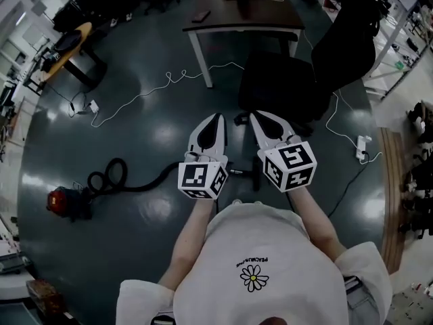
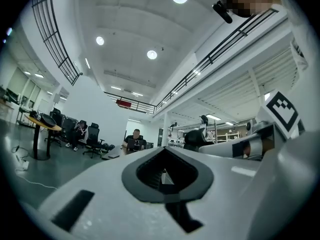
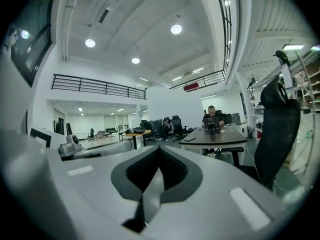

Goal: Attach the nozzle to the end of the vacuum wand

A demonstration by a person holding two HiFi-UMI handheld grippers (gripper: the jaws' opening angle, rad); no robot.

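Observation:
In the head view a red vacuum (image 1: 64,202) lies on the dark floor at the left. Its black hose (image 1: 115,176) coils and runs right toward a thin wand piece (image 1: 238,172), which shows between my two hands; the rest of it is hidden under them. I cannot make out the nozzle. My left gripper (image 1: 216,119) and right gripper (image 1: 257,117) are held side by side at chest height, well above the floor and pointing away from me. Both are shut and empty. In the left gripper view the left gripper (image 2: 164,159) has nothing in it, and neither has the right gripper (image 3: 159,151) in its own view.
A dark table (image 1: 243,12) stands ahead, with a black office chair (image 1: 284,80) just beyond my right gripper. A white cable (image 1: 155,87) snakes over the floor and a power strip (image 1: 362,147) lies at the right. A person (image 3: 212,115) sits at the table.

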